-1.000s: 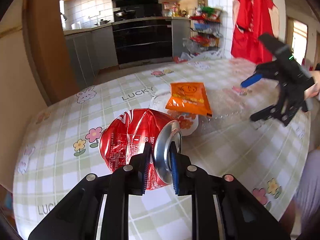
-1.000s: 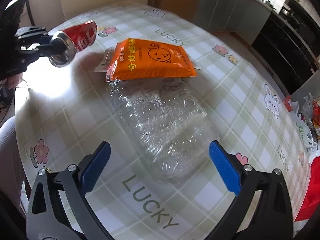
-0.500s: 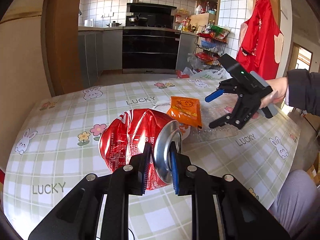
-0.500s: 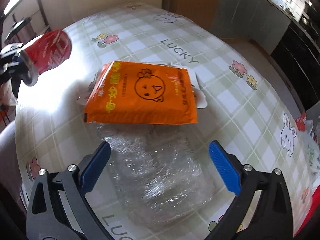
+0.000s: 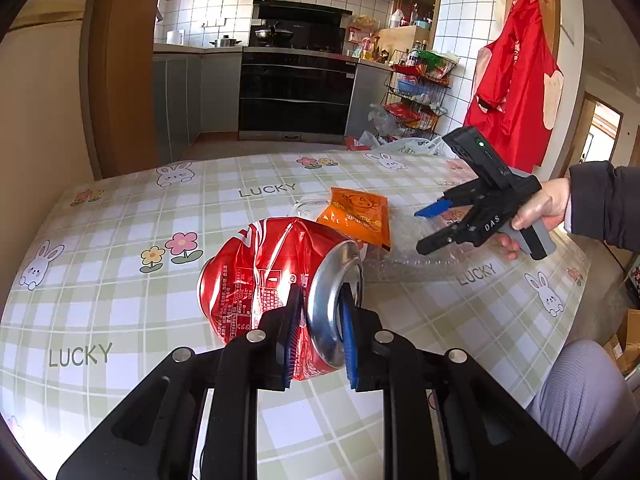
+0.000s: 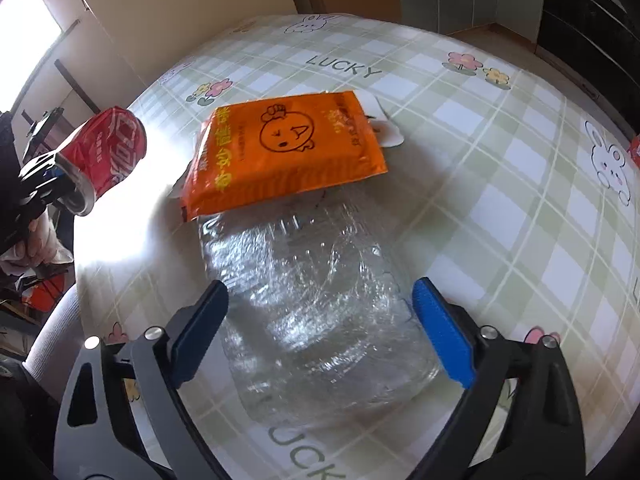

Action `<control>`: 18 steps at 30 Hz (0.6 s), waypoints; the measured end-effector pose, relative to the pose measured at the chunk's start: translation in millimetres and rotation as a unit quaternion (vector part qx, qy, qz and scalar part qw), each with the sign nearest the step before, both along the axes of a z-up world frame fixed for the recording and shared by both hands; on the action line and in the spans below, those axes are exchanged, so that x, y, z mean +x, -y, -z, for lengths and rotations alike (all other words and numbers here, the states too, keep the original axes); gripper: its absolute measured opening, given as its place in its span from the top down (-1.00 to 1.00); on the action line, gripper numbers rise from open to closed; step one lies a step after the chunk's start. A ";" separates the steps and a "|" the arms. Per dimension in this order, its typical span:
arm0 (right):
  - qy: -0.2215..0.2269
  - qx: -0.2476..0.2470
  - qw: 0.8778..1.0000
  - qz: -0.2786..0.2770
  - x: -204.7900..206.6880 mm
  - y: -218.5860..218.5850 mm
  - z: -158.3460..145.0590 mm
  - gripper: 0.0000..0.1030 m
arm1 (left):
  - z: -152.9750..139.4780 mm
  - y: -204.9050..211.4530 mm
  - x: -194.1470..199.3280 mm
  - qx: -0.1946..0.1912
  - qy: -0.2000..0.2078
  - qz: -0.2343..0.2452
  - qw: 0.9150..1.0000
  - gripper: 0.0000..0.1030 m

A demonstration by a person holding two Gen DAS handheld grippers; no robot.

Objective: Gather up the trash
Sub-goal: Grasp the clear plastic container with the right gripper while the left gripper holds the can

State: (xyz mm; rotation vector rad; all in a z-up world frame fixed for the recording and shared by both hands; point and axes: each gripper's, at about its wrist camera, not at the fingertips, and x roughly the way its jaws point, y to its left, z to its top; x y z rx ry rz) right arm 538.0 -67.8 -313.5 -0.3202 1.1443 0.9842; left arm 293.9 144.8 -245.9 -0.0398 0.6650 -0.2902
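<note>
two pieces of trash are in play: a crushed red can (image 5: 276, 276) pinched at its rim by the left gripper (image 5: 318, 334) and held up off the table (image 5: 120, 216), presumably to carry it off. the right gripper (image 6: 320, 328), its fingers spread wide and just now narrowing a little, straddles a flattened clear plastic bottle (image 6: 316, 304) without pressing it. an orange snack packet (image 6: 284, 152) overlaps the bottle's far end and may slide when it's lifted.

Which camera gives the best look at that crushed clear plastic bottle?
The right wrist view: the crushed clear plastic bottle fills the middle, lying between open blue pads. The left wrist view shows only a thin glinting strip of it beyond the red can.
</note>
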 end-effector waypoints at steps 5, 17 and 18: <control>-0.003 -0.031 0.998 -0.046 -41.9 2.5 1.6 -0.89 | -4.9 2.1 -6.0 0.000 0.002 0.008 1.000 0.64; 0.030 -0.050 0.998 -0.018 -73.8 -5.1 3.4 -0.91 | -14.1 11.8 -21.8 0.004 0.010 0.017 1.000 0.64; 0.034 -0.052 0.998 -0.018 -75.4 -4.7 3.0 -0.91 | -14.6 11.5 -23.0 0.004 0.011 0.017 1.000 0.64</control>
